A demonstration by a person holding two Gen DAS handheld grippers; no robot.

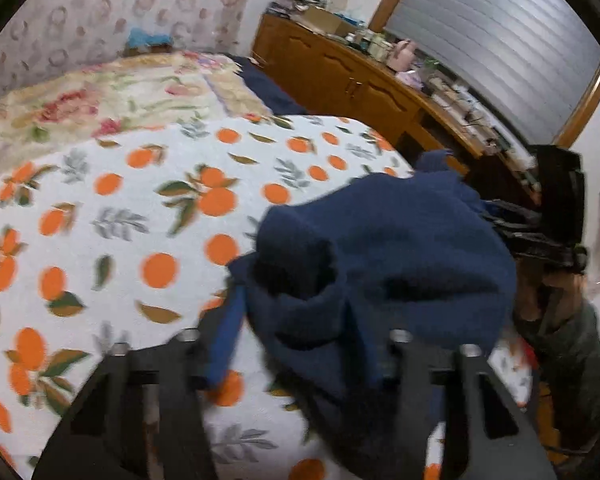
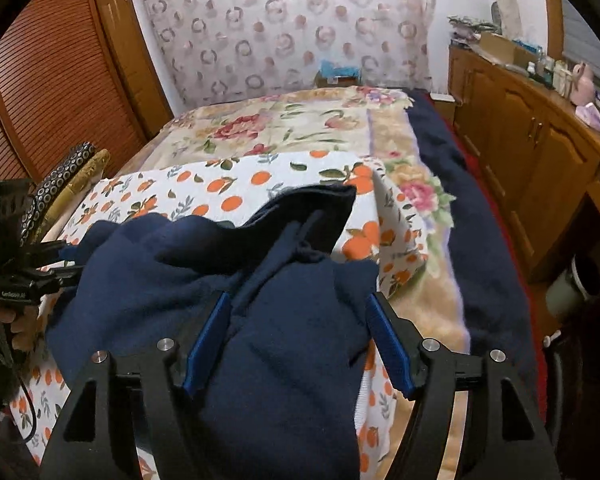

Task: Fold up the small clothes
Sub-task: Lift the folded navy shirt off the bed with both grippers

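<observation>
Between the blue pads of my right claw lies the dark navy knitted garment; the jaws stand wide, pads apart from the cloth. It is bunched on the white cover with orange fruit print (on the bed). My left claw is half buried under the same garment; I cannot tell its grip.

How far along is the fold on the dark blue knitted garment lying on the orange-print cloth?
Done: nothing looks folded; the dark blue knitted garment lies bunched on the orange-print cloth. In hand: the garment sits between the fingers of both the right gripper and the left gripper; the right jaws stand wide and look slack, the left grip is hidden by fabric. Left: spread it flat, fold, set down.
</observation>
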